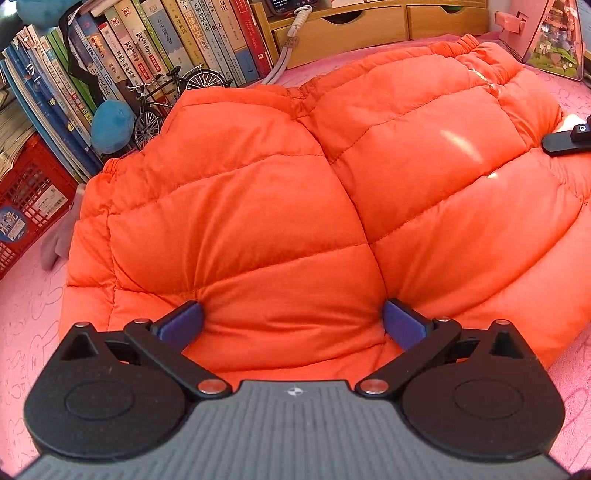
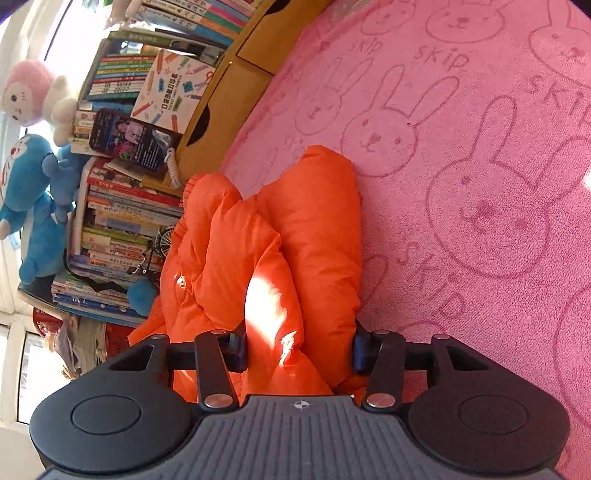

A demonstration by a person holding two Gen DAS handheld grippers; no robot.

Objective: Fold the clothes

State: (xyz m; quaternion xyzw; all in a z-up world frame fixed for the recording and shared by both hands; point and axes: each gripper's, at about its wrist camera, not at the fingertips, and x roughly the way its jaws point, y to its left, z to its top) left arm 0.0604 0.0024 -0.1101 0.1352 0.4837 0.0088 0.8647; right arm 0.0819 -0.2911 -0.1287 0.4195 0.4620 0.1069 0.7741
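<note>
Left wrist view looks across an orange quilted down jacket spread over a pink bunny-print cloth that covers the bench. The left claw is wide open, its two blue pads pressed against the near edge of the jacket with a bulge of padded fabric sitting between them; the pads touch the fabric but do not pinch it shut. At the far right edge of this view a black finger of the right claw lies against the jacket's side.

Behind the jacket a row of upright books leans along the back, with a small model bicycle and a blue plush ball in front of them. A red plastic crate stands to the left, and a wooden drawer unit runs along the back right.

Right wrist view is rolled sideways and shows the jacket bunched into thick folds on the pink cloth. The right claw is partly closed on a thick fold of the jacket, which fills the gap between its blue pads and touches both. A patch of sunlight falls on the fabric just ahead of the pads. Beyond lie stacked books, a phone propped on them, a blue plush toy and a pink plush toy.
</note>
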